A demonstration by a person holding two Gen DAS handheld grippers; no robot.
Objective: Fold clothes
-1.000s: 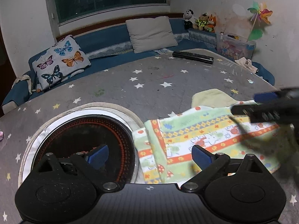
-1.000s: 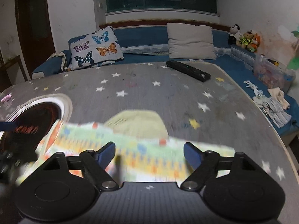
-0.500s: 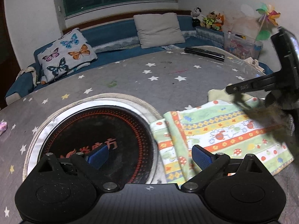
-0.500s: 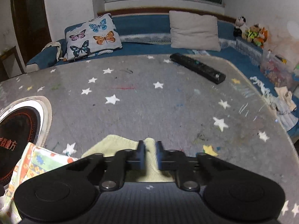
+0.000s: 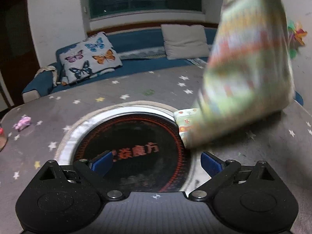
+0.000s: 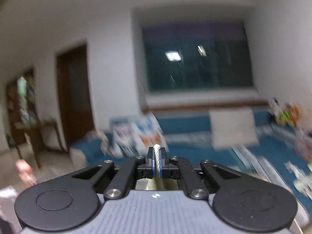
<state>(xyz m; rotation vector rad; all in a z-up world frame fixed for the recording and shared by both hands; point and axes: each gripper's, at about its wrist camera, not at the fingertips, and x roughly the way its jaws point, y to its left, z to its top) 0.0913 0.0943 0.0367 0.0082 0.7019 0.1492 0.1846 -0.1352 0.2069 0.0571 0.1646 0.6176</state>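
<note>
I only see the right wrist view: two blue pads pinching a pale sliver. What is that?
Observer: The edge of a printed cloth; the left wrist view shows it hanging high.
Operator: Is it off the table?
Observer: Not fully. Its lower end lies beside the round black cooktop.
Operator: And the other gripper?
Observer: The left gripper is open over the cooktop, holding nothing.
</note>
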